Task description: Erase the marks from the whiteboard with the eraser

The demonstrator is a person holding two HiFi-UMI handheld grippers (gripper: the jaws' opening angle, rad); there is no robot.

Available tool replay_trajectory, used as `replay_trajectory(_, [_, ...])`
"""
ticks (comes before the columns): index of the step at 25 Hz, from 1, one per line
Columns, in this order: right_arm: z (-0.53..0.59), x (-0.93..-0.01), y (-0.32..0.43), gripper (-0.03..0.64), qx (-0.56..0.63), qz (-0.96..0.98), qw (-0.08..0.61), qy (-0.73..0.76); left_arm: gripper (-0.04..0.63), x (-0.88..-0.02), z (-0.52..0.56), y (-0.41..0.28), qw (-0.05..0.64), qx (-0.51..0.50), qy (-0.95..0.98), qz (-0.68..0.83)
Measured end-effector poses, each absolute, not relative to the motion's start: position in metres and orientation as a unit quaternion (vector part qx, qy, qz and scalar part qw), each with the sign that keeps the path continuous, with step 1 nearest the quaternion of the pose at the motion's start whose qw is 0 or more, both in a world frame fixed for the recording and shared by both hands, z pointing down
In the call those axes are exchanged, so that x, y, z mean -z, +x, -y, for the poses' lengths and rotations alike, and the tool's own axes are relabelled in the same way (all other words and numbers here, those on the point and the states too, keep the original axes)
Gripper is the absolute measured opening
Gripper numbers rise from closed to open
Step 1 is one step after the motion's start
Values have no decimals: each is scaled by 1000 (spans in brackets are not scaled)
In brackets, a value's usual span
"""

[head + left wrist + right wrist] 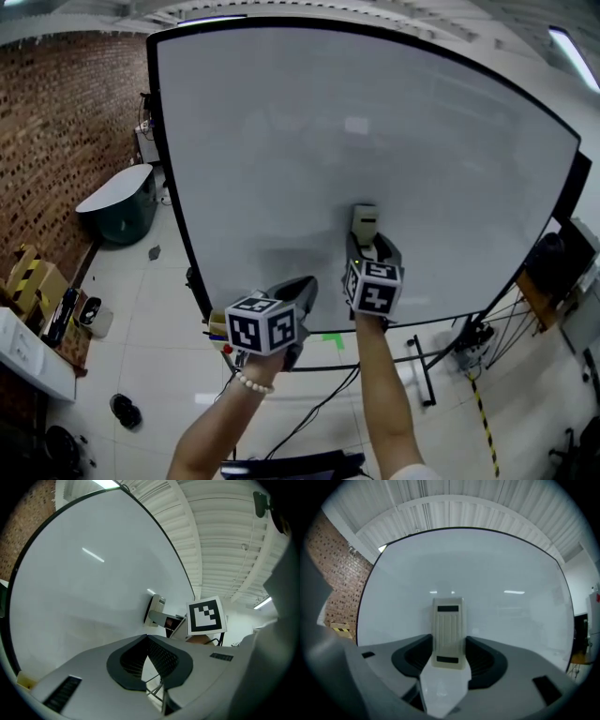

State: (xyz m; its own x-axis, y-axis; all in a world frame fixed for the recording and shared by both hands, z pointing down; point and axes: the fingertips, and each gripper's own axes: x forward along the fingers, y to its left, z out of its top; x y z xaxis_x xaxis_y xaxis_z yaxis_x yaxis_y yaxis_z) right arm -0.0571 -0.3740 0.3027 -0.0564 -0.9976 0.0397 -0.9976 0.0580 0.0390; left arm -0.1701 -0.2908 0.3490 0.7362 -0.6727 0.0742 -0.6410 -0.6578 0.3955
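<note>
While on one whiteboard (375, 141), one eraser (365, 223)

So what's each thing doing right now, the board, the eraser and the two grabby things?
whiteboard: upright, looks wiped, no clear marks showing.
eraser: gripped on both sides, lying flat against the whiteboard.
right gripper: jaws shut on the eraser.
left gripper: jaws together, holding nothing, low beside the whiteboard.
</note>
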Motion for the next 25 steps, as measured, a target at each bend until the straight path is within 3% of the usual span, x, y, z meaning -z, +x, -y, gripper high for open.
replay_trajectory(25, [376, -312, -315, 253, -7, 742, 29, 669, -12, -356, 274, -413, 215, 61, 883, 413])
